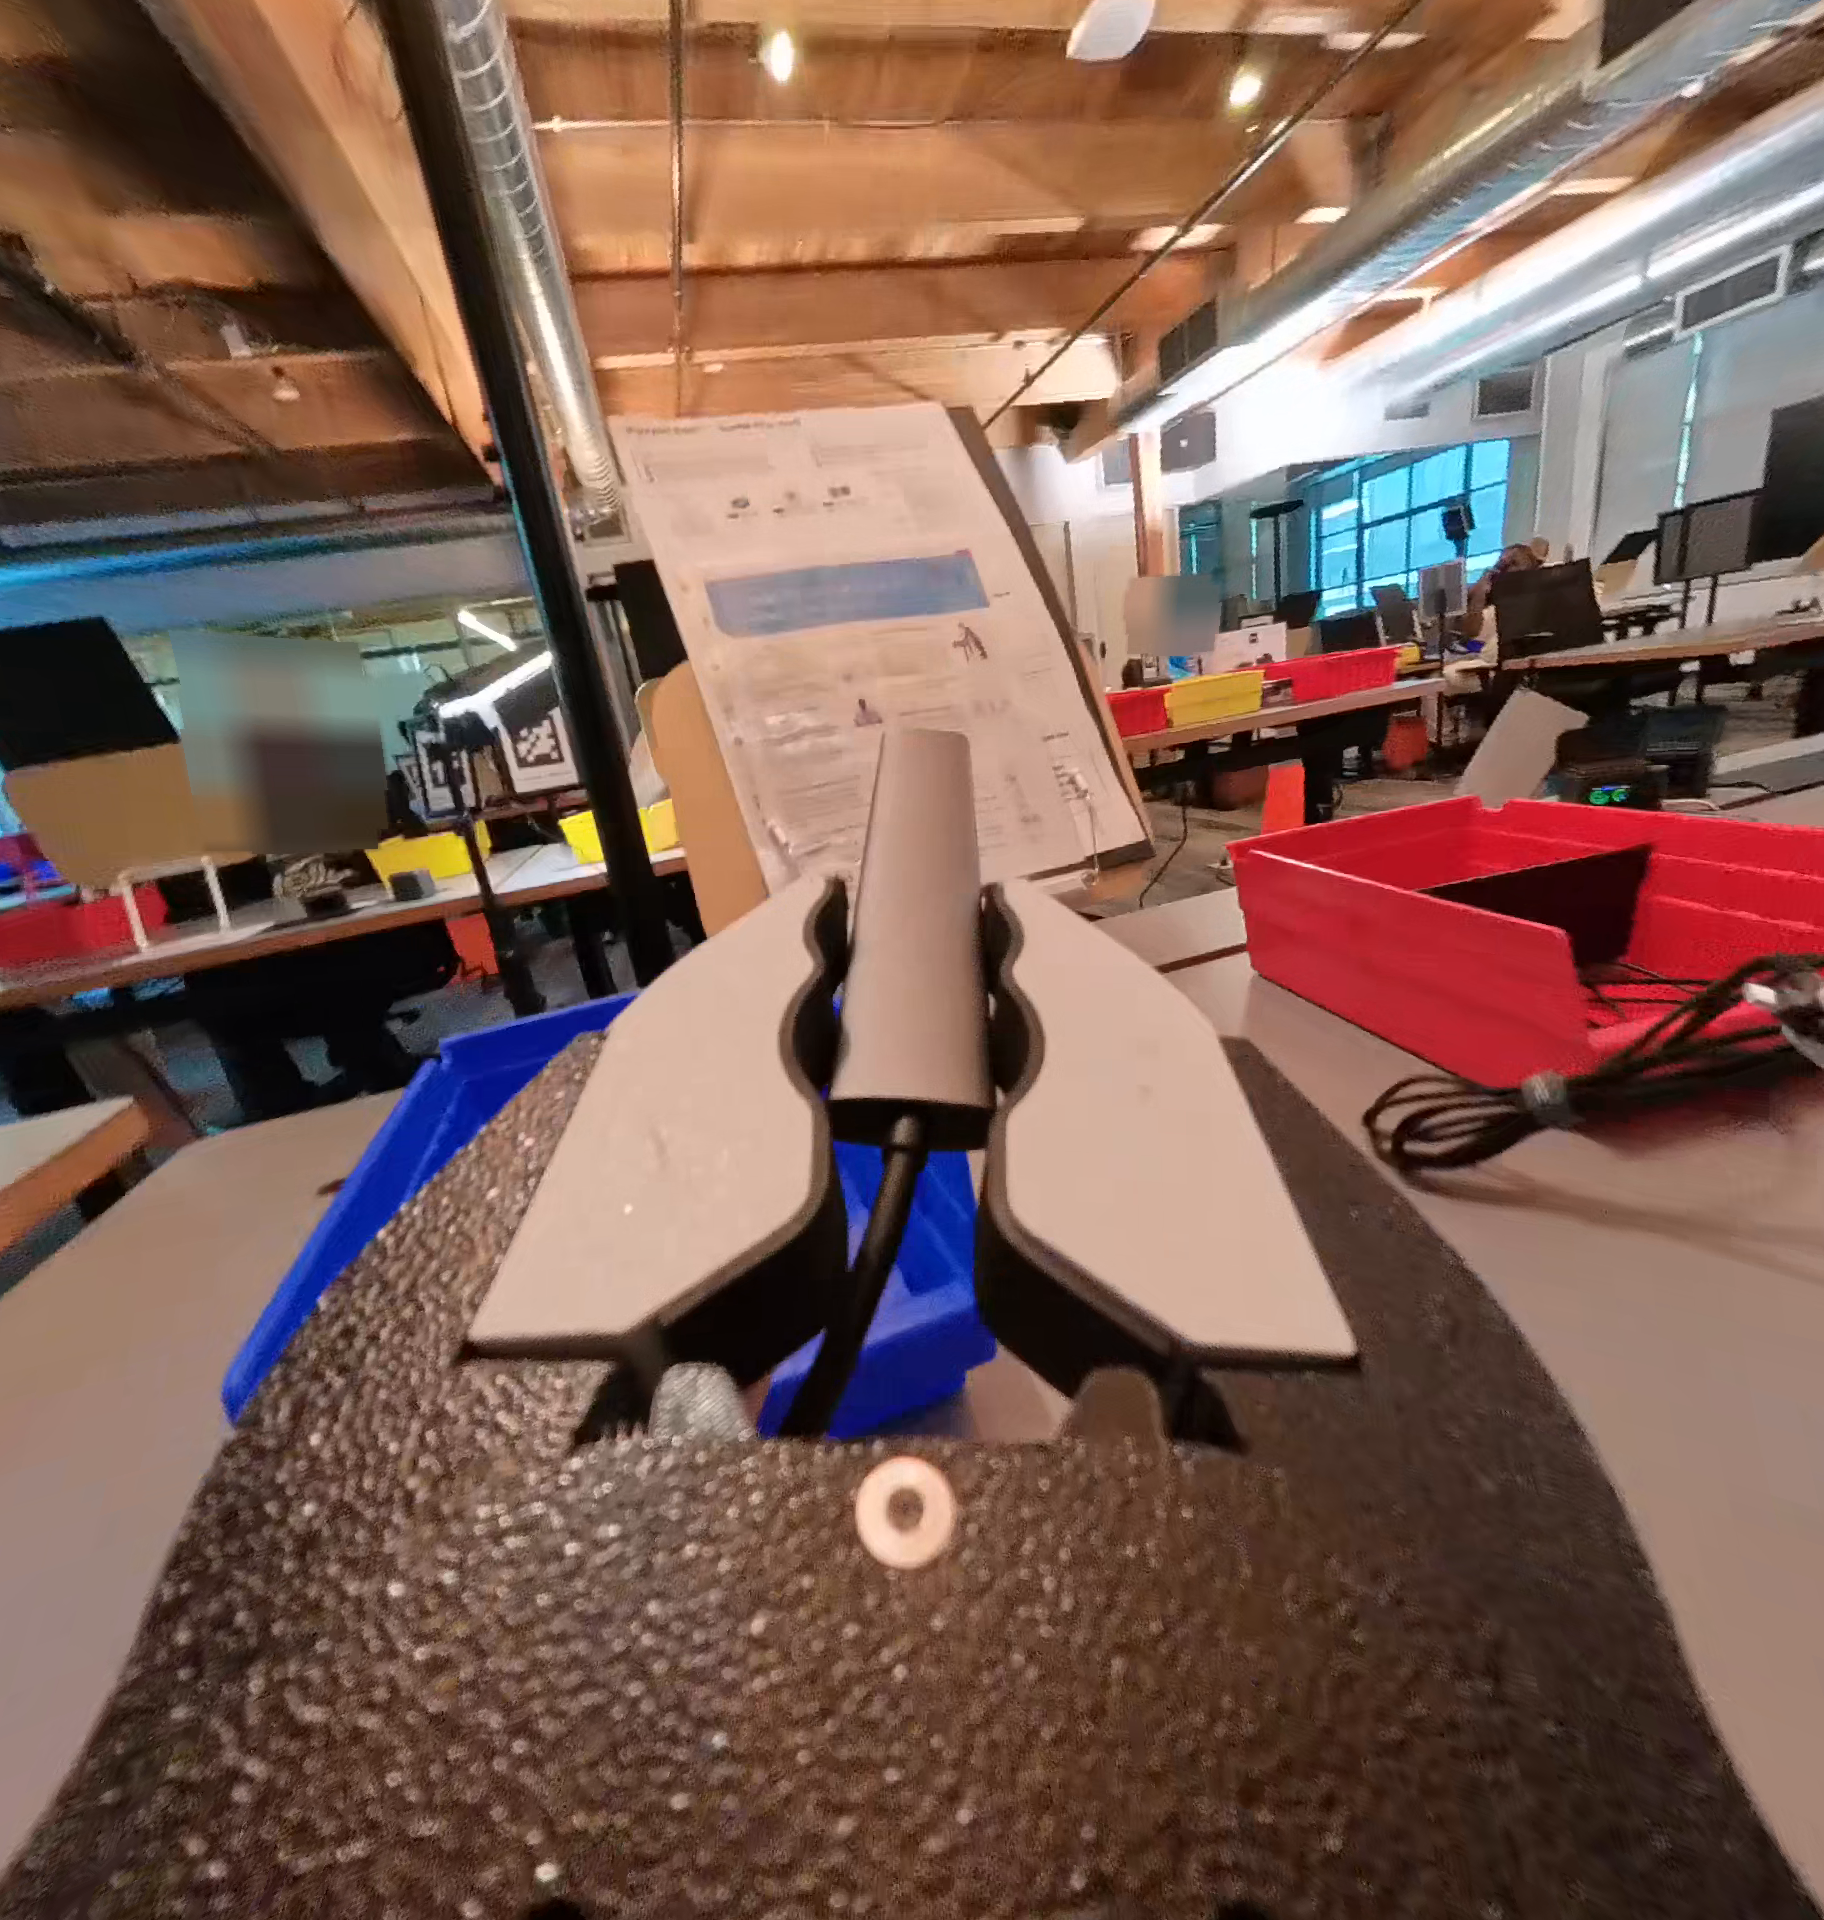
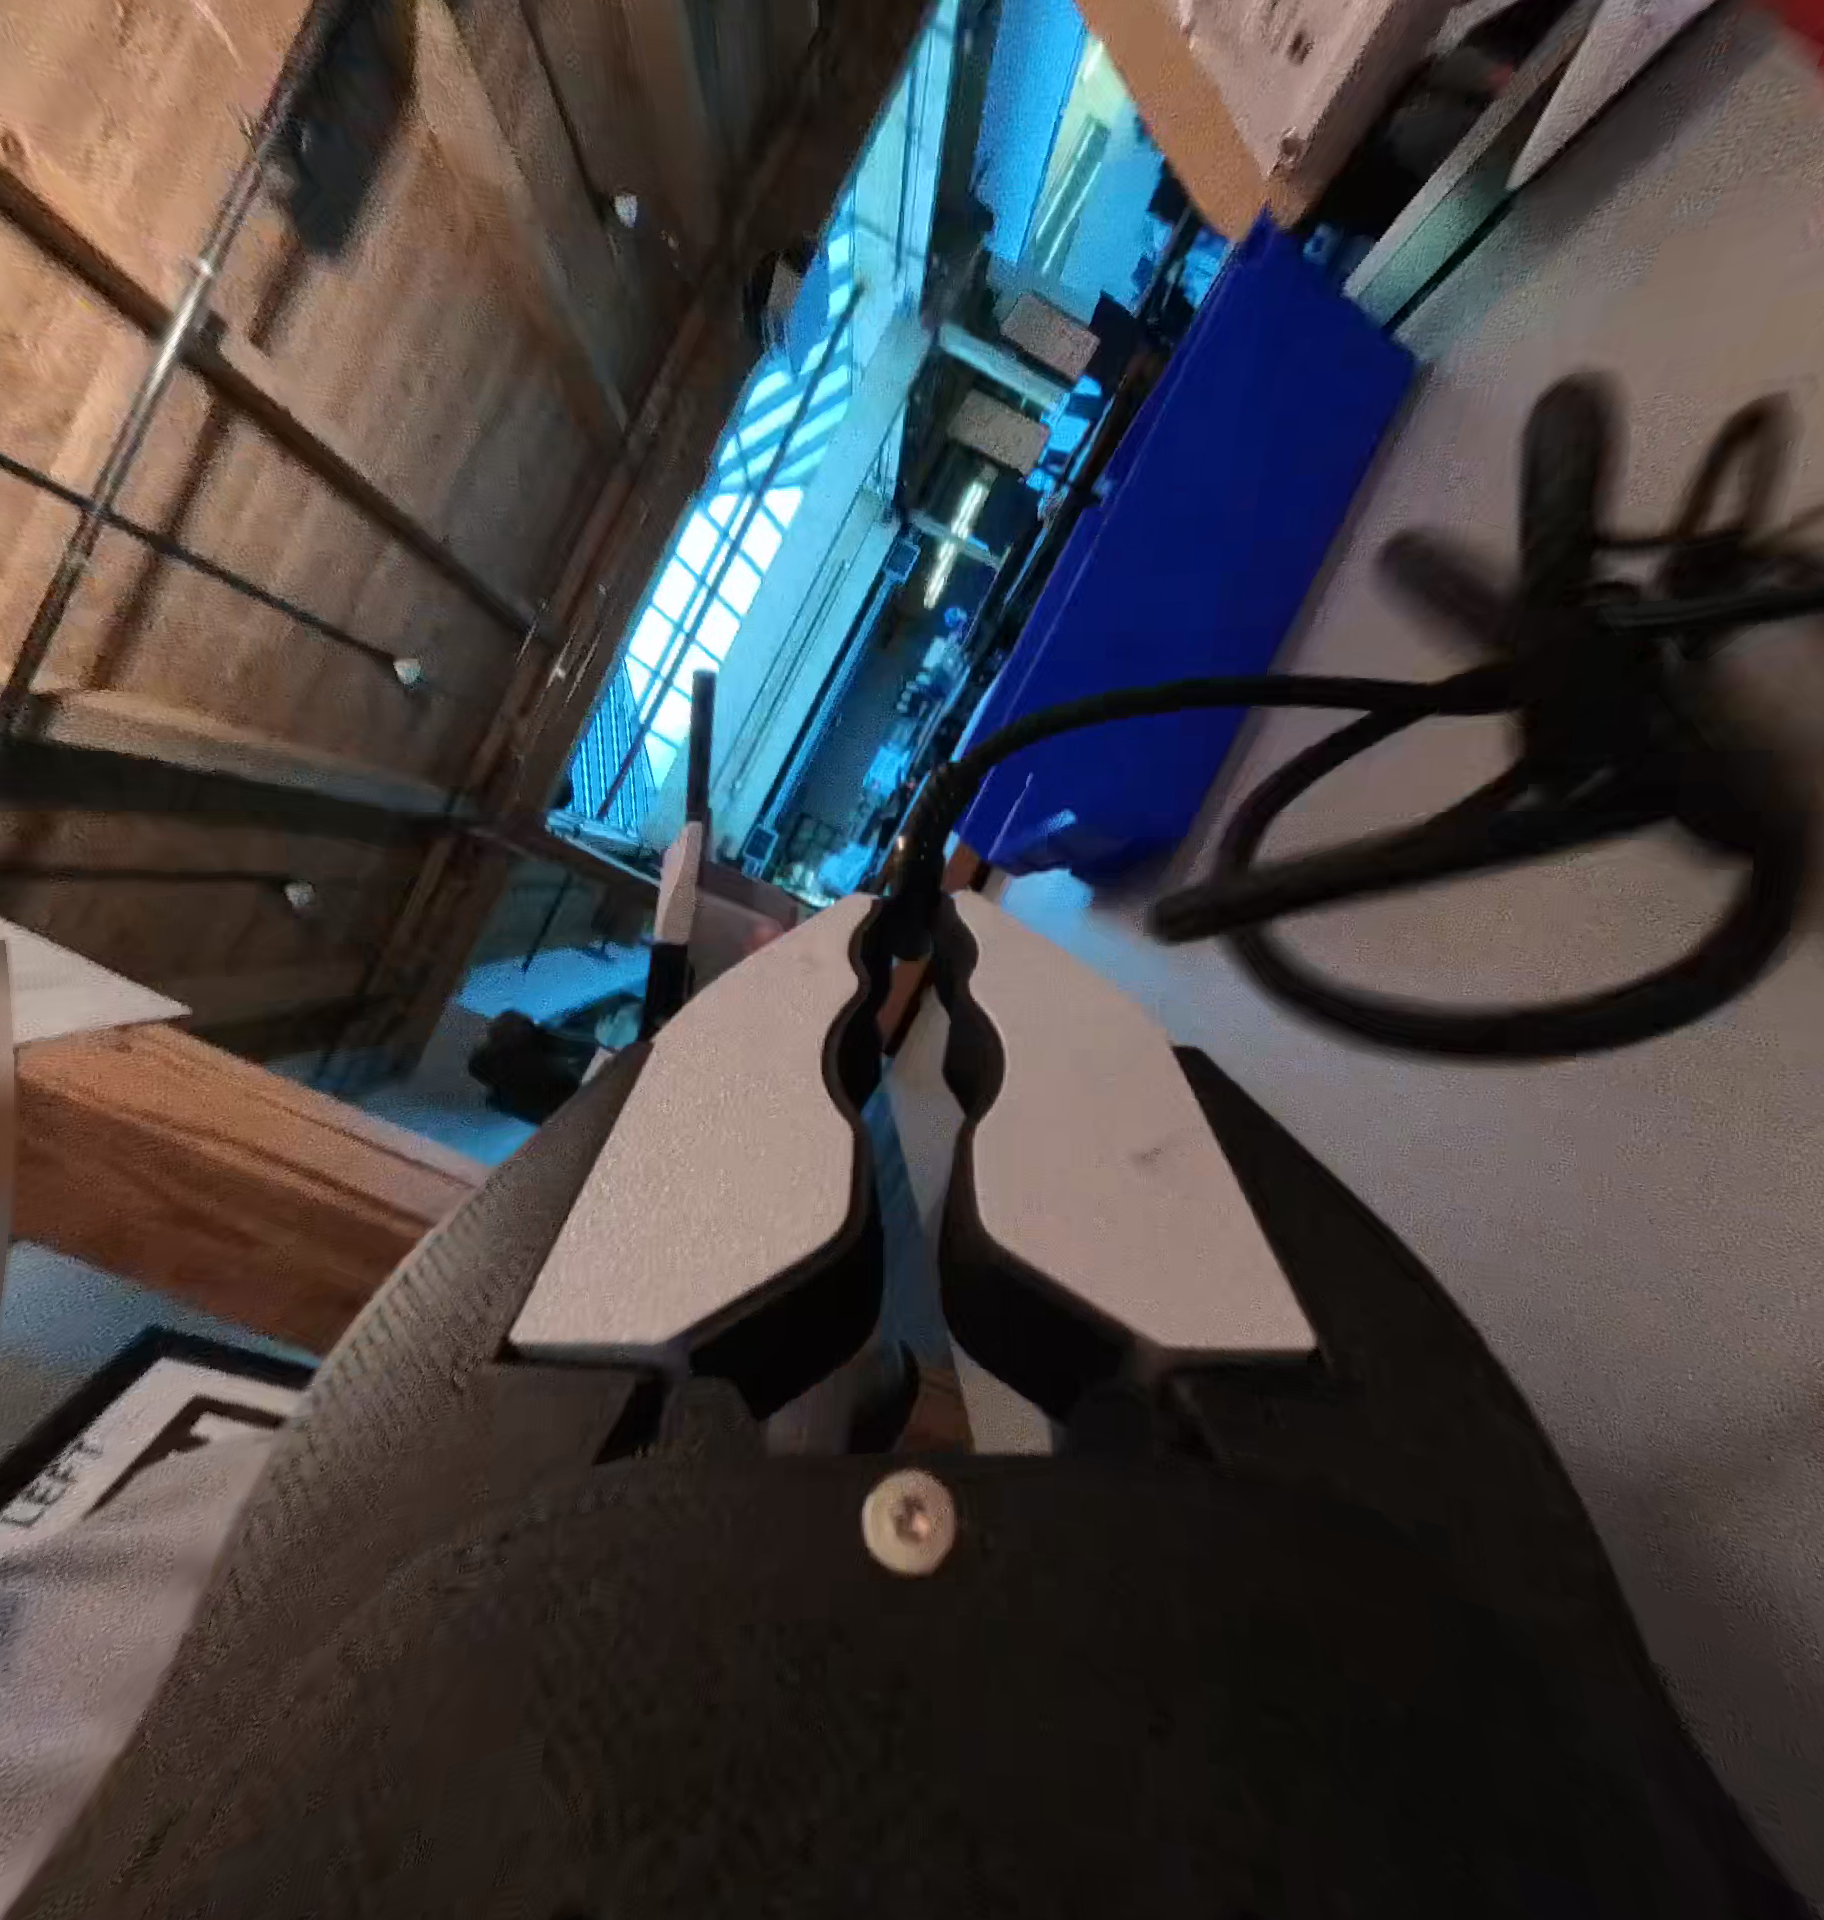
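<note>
Left gripper (image 1: pixel 913 935) fingers clamp a grey adapter (image 1: pixel 913 914) above the blue bin (image 1: pixel 368 1195); right gripper (image 2: pixel 913 935) pinches its black cable (image 2: pixel 1147 698). We judge tugging could strain the cable.

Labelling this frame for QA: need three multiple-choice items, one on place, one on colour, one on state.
1. Where is the blue bin in the left wrist view?
A. Below the left gripper
B. Inside the red tray
C. On a far bench

2. What colour is the tray beside the bundled black cable?
A. Yellow
B. Red
C. Green

3. How do the right gripper jaws stand?
A. Wide open, empty
B. Out of view
C. Shut on a black cable end

Answers:
1 A, blue shows under and between the jaws.
2 B, its walls are red.
3 C, the cable leaves the tips.
</note>
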`<state>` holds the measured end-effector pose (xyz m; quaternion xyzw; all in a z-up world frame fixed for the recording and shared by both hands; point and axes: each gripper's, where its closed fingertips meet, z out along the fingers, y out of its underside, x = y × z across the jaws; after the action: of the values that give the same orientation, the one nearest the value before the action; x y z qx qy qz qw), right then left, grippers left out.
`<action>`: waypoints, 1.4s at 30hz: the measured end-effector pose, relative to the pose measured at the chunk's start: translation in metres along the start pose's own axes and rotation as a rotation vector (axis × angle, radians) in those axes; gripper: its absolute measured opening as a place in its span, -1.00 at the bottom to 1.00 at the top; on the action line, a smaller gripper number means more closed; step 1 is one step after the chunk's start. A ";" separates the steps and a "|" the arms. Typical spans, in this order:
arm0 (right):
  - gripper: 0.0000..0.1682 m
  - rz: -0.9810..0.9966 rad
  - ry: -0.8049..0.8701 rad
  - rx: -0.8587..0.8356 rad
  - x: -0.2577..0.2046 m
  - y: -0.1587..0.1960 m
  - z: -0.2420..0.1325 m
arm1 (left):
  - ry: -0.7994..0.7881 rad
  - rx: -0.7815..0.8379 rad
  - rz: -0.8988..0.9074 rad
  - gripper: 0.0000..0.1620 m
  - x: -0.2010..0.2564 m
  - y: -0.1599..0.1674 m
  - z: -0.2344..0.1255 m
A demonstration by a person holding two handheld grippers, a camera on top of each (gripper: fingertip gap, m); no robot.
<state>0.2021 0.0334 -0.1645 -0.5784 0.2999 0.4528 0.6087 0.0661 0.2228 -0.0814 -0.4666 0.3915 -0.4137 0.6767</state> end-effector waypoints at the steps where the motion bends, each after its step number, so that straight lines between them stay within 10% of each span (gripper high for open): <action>1: -0.91 -0.027 -0.024 -0.049 -0.012 0.007 0.001 | 0.011 0.014 0.010 -0.69 0.000 -0.008 -0.002; 12: -0.90 -0.490 0.109 -0.140 -0.100 -0.090 -0.028 | 0.240 0.000 0.008 -0.69 0.064 -0.006 0.003; 27: -0.90 -0.108 0.184 -0.123 0.020 -0.171 -0.054 | 0.264 -0.002 -0.029 -0.69 0.063 -0.002 0.003; 33: -0.90 -0.282 0.571 -0.153 0.072 -0.196 -0.093 | 0.269 -0.005 -0.047 -0.69 0.066 0.001 0.004; 42: -0.90 -0.238 0.121 0.083 -0.014 -0.208 -0.049 | 0.277 -0.005 -0.047 -0.70 0.070 0.003 0.005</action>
<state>0.3911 -0.0011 -0.0695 -0.6103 0.2838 0.3289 0.6625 0.0958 0.1597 -0.0927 -0.4157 0.4714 -0.4889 0.6050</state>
